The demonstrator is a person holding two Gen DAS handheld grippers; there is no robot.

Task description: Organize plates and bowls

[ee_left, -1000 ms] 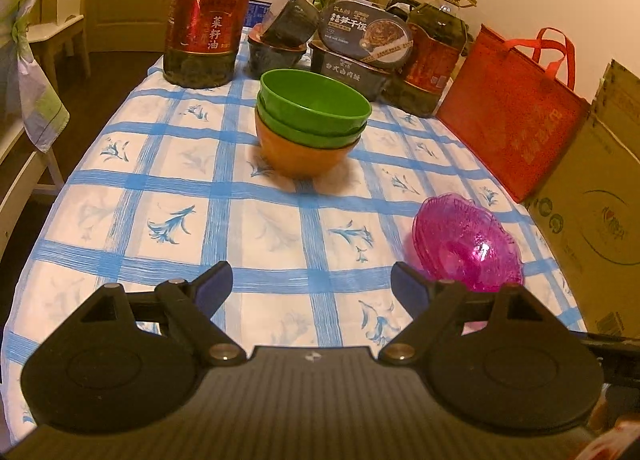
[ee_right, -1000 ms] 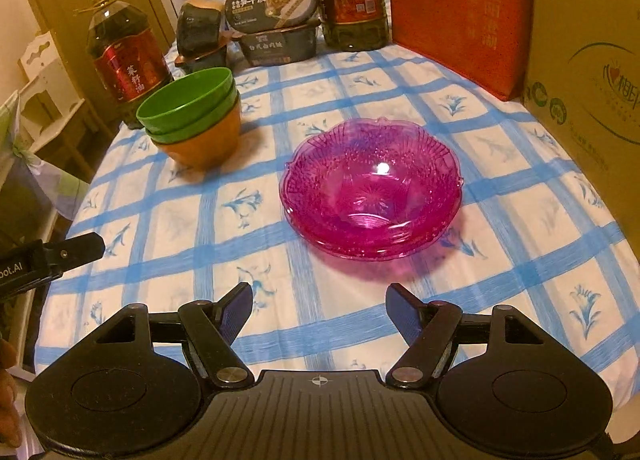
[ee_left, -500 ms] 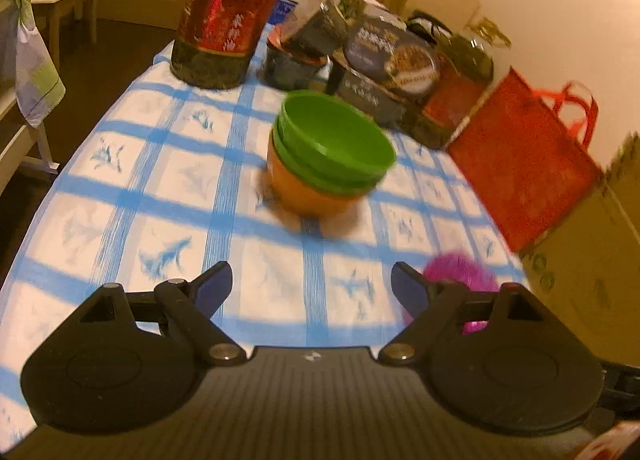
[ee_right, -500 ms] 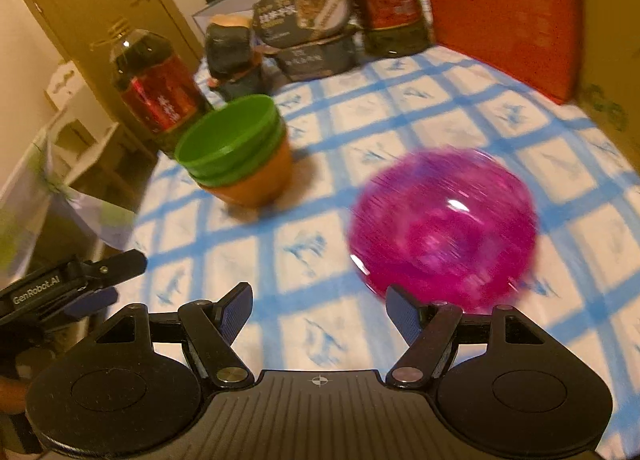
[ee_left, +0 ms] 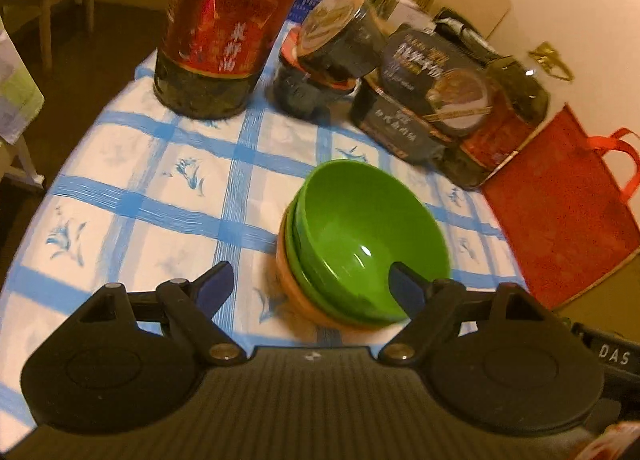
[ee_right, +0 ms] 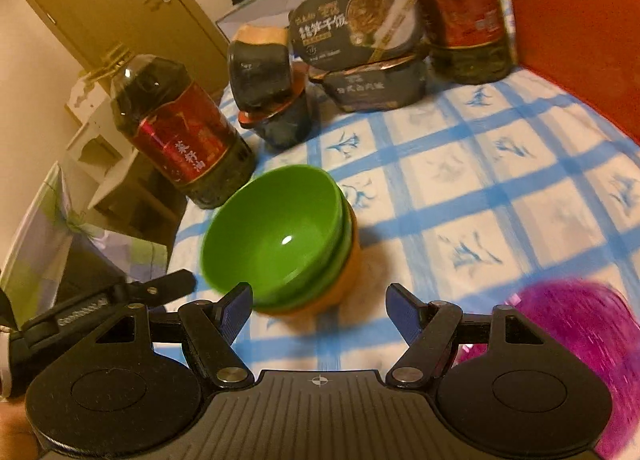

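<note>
Blue-checked cloth covers the counter (ee_left: 168, 196), with oil bottles and boxed meals crowding its far edge. Near the middle stands the bowl stack (ee_left: 360, 248): two green bowls nested in an orange bowl (ee_right: 344, 284), the top one with nothing in it. The left gripper (ee_left: 310, 282) is spread wide and holds nothing; the stack lies just ahead and slightly right of it, its near rim by the right finger. The right gripper (ee_right: 318, 304) is likewise open and empty, with the stack just ahead to its left, the rim by its left finger. Both look about equally close, so either could take the rim. The pink glass bowls (ee_right: 576, 344) sit blurred at near right, beside the right gripper only; what they hold is unclear.
</note>
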